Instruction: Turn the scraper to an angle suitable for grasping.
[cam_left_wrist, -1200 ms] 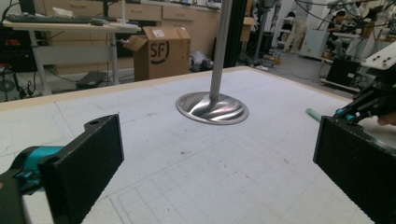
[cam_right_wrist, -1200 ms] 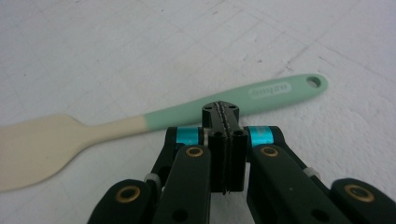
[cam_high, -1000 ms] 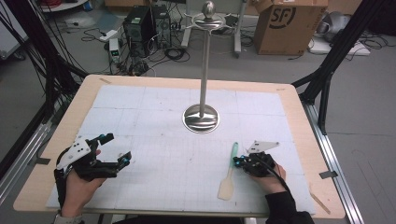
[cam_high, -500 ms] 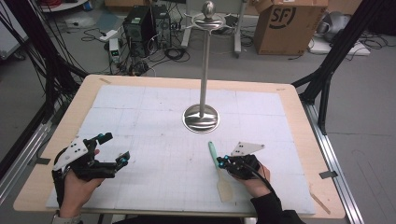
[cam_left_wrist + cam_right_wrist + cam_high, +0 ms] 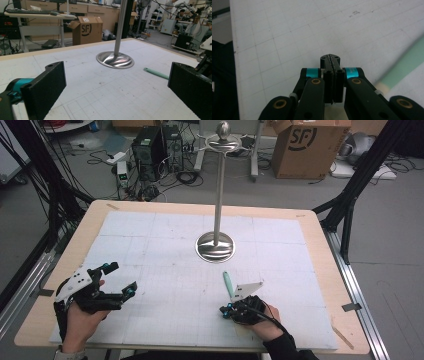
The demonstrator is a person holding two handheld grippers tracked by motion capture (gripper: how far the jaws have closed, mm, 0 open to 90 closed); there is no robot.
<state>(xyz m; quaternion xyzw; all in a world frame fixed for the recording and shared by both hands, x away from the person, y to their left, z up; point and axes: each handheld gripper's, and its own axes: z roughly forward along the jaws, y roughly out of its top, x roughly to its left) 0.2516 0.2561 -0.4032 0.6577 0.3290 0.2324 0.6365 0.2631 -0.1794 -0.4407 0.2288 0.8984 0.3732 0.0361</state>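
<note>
A metal stand [image 5: 215, 246] with a round base, a tall pole and a ball on top rises mid-table on the white grid mat [image 5: 165, 235]. Its base [image 5: 115, 60] lies ahead of my left gripper. A utensil with a pale green handle [image 5: 227, 282] lies near the front right, its other end hidden under my right hand. My right gripper [image 5: 223, 311] rests low on the mat and points left, jaws shut with nothing between them [image 5: 330, 60]. The green handle [image 5: 404, 65] lies just to its right. My left gripper [image 5: 121, 277] hovers open and empty at the front left, pads [image 5: 47, 87] wide apart.
The wooden table edge [image 5: 320, 250] frames the mat. Beyond the far edge are a cardboard box [image 5: 305, 147], a computer tower [image 5: 150, 145] and floor cables. Black frame legs [image 5: 350, 205] stand at the right, and a metal rail [image 5: 360, 285] runs along that side.
My right hand and gripper slid left along the front of the mat. The green handle's tip swung left with it. My left gripper stayed where it was.
</note>
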